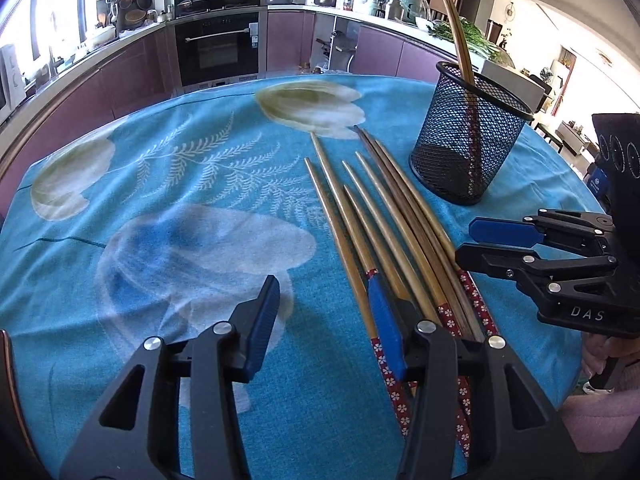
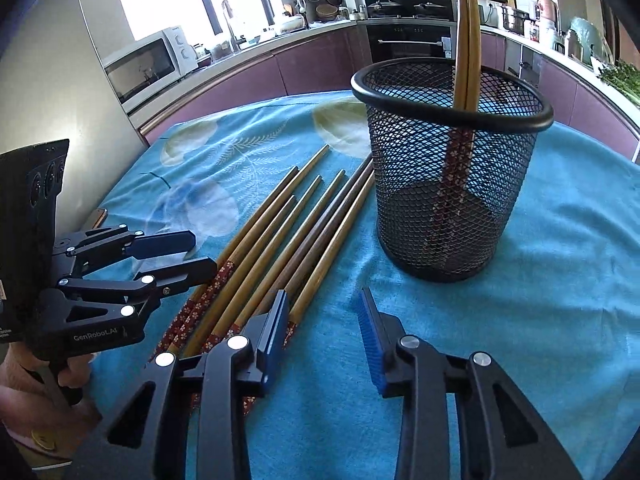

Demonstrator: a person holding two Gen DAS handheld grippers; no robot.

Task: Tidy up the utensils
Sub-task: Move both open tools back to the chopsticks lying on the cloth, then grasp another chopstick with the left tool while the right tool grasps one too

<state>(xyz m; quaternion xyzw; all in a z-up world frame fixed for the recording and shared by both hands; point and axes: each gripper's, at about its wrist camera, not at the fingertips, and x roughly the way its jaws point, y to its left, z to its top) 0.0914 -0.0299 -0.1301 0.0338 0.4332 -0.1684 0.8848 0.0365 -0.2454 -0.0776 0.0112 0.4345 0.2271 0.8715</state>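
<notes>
We see a table covered by a blue cloth (image 1: 168,184) printed with pale flowers and fern leaves, and on it a loose bundle of wooden chopsticks (image 1: 384,216) lying flat, their thin tips pointing away from us and their red flower-patterned ends close to us. To the right of the bundle, a little farther off, a black mesh cup (image 1: 468,140) stands upright with two chopsticks (image 1: 460,44) leaning inside it, thin tips up. Our left gripper (image 1: 324,320) is spread wide and holds nothing; its left finger hangs over bare cloth, while its right finger (image 1: 386,320) sits over the near ends of the leftmost chopsticks, though we cannot tell whether it touches them. Our right gripper (image 2: 324,340) is also spread wide and empty; from its own view its left finger (image 2: 276,328) is over the right edge of the bundle and its right finger is over bare cloth, with the mesh cup just beyond. The two grippers are near each other on either side of the bundle's near end. Behind the table runs a kitchen counter (image 2: 248,46) with purple cabinets, a built-in oven (image 1: 218,52) and a microwave (image 2: 148,64).
</notes>
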